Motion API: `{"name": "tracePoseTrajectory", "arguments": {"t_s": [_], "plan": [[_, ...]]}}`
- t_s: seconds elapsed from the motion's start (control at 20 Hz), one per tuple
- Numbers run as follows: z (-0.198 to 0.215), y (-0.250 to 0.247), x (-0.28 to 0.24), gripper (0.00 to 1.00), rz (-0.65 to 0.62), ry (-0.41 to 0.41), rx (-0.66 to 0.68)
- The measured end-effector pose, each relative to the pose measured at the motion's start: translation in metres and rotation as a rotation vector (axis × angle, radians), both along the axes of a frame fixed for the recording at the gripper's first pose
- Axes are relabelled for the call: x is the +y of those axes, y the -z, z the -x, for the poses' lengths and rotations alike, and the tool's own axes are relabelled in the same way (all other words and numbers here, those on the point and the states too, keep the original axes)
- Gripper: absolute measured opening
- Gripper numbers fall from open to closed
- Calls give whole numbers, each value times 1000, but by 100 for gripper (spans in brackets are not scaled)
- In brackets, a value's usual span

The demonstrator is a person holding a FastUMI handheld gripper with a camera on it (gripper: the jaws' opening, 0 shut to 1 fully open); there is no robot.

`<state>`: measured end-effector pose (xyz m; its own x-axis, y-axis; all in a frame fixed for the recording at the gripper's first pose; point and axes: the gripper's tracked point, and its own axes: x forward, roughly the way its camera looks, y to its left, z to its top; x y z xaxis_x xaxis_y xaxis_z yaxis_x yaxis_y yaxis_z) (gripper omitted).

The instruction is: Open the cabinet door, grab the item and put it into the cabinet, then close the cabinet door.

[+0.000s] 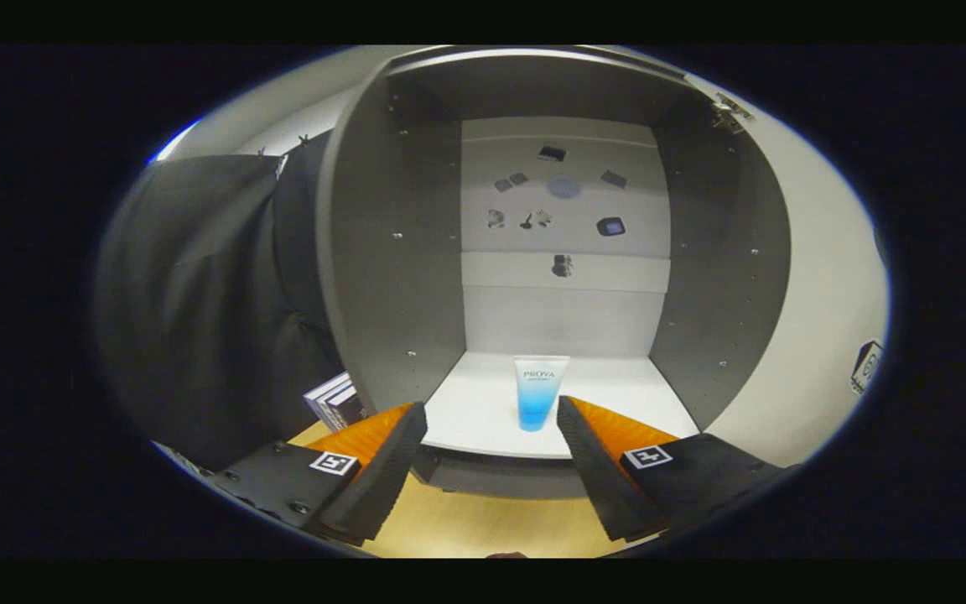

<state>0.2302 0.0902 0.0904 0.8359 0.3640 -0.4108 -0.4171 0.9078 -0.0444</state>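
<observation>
Item 1, gripper: fingers spread wide, nothing between them, no contact w/ anything; tips sit just short of the cabinet's front lip, one to each side of the tube. Square marker tags on both finger bases. Item 2, tube: task item, standing upright on its cap end inside the cabinet, on the floor panel near the front edge, just ahead of the fingertips and centred in the gap betw. them but beyond it, not touched. Body clear-to-blue, paler at top, deeper blue toward bottom; printed label near top, not read. Item 3, cabinet: door open, interior exposed; grey side walls w/ small shelf-pin holes, lighter back panel, white floor panel. Back panel carries several small dark stickers or patches scattered over upper half, plus one round pale one; detail too small to tell. Item 4, door: swung out to the right of the opening, pale inner face, hinge hardware at upper corner, a small marker tag low on its outer part. Item 5, tabletop: light wood, under the fingers and in front of cabinet base. Item 6, books or boxes: small stack, left of cabinet, just beyond left finger. Item 7, black cloth: hangs left of cabinet.
</observation>
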Motion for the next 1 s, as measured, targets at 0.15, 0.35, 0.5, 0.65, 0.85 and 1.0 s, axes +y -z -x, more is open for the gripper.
{"name": "tracePoseTrajectory", "arguments": {"t_s": [0.15, 0.35, 0.5, 0.65, 0.85, 1.0], "plan": [[48, -27, -7, 99, -17, -43, -46], [117, -55, -24, 97, -46, -97, -83], [165, -64, -44, 98, -62, -128, -93], [203, -74, -73, 98, -81, -120, -107], [243, -80, -127, 98, -102, -69, -109], [273, -77, -168, 98, -107, -44, -96]]}}
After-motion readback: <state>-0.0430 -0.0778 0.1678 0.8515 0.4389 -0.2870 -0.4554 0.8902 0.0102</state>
